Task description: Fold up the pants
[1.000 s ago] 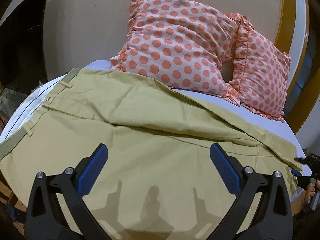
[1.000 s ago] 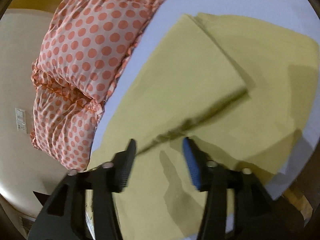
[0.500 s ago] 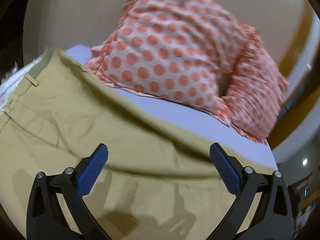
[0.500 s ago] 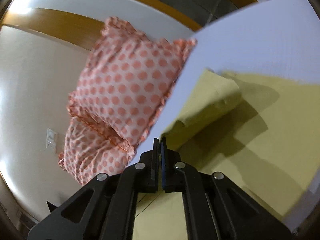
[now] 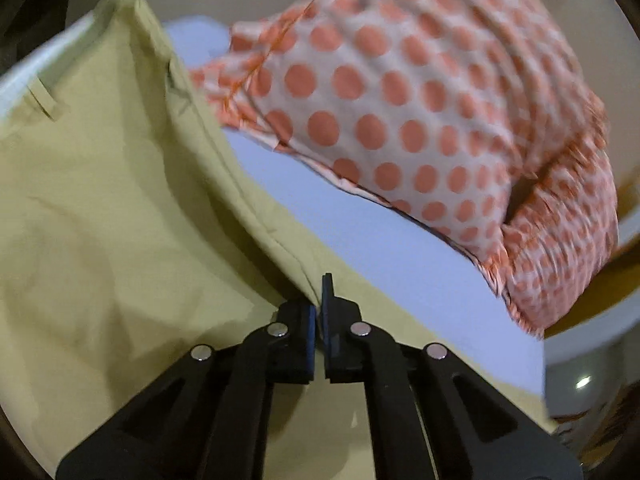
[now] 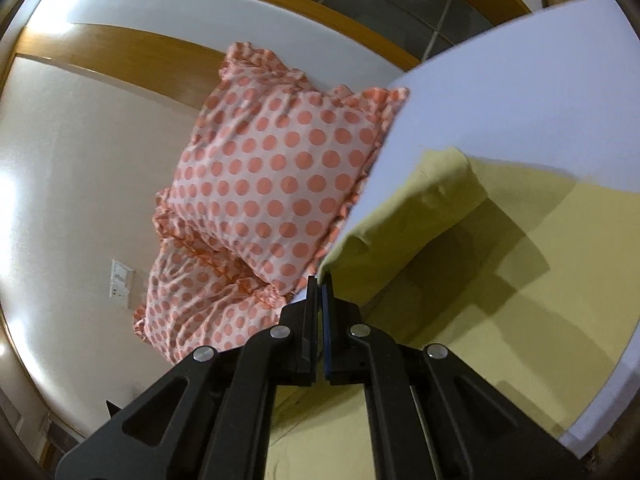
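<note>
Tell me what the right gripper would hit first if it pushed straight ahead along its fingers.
The right gripper is shut on the pants, so it would carry that lifted edge along with it. Beyond the fingertips, the polka-dot pillow looks like the first thing in line, though depth is hard to judge here.

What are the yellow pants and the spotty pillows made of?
The pants look like thin matte woven cloth, maybe cotton: they crease and drape softly from the left gripper. The pillows seem covered in light printed fabric with frilly edges and wrinkles; the stuffing is hidden.
</note>
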